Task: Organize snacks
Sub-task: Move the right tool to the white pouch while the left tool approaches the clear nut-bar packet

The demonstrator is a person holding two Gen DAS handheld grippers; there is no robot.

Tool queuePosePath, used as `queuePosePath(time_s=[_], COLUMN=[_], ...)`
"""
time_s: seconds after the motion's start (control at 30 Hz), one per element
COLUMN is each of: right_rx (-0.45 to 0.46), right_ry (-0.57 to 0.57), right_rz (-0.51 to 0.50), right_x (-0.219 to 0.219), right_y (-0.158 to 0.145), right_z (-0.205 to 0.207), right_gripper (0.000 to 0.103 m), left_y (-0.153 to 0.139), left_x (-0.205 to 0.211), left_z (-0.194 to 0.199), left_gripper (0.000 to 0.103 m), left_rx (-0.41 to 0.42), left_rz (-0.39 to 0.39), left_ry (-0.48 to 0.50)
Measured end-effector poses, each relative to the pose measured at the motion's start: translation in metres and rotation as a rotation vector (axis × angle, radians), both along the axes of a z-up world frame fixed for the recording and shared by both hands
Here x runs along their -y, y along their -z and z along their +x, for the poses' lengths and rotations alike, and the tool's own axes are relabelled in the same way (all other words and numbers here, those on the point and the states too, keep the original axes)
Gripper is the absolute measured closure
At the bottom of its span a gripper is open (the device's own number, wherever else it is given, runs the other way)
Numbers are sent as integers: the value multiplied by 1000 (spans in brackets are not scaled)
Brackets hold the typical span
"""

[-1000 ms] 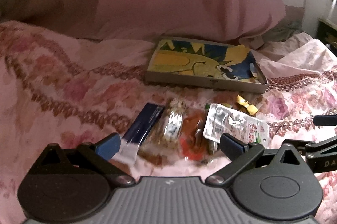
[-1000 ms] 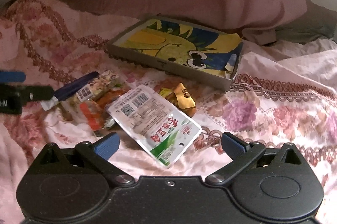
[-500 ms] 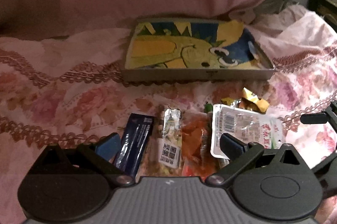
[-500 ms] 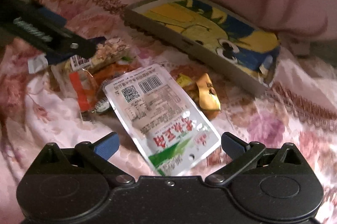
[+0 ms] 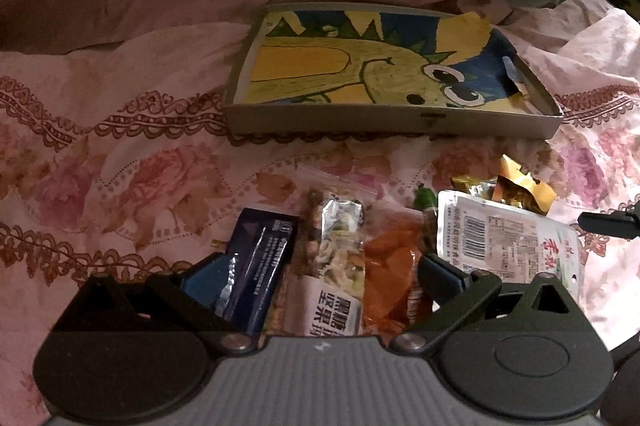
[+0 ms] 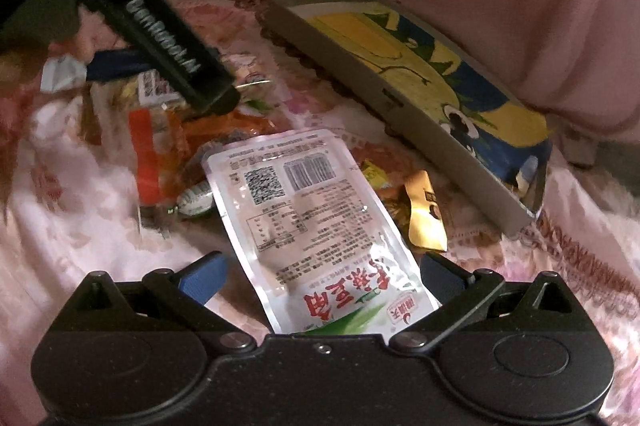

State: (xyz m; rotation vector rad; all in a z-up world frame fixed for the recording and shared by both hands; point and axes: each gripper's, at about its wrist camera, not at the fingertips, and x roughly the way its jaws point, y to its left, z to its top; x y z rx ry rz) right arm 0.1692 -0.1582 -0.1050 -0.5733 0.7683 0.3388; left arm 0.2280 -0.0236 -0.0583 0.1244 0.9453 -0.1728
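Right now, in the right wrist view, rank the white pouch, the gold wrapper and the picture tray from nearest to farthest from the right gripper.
1. White pouch: its near end lies between the open fingers of the right gripper.
2. Gold wrapper: on the bedspread, ahead and to the right.
3. Picture tray: farthest, at the back right, by the pink pillow.

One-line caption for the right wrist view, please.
Open right gripper straddles a white snack pouch on the floral bedspread, cartoon-lined tray beyond.
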Motion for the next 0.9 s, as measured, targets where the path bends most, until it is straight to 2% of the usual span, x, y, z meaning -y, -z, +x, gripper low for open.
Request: queuePosePath(time_s=[0.17,0.23,0.53,0.8,0.9], right_rx=[98,116,96,189,212], right_ry=[-49,-46,18,85,98], right_rz=[-129,-149,-97,-25,-10], right_x=[-13,-14,-7,5,11], right_y=[11,14,9,-13,-18], right_z=[-9,-8,5,6,8], right_gripper=[1,1,1,1,4], left_y=[6,7,9,4,3], left_x=[1,0,-4,-4,-2], left_z=[4,5,5,2,0], left_gripper=[1,1,1,2,5], left_rx=[-2,-3,8,38,42], left_rz=[19,20,11,5,8], left_ry=[-13,-19,-14,-8,7])
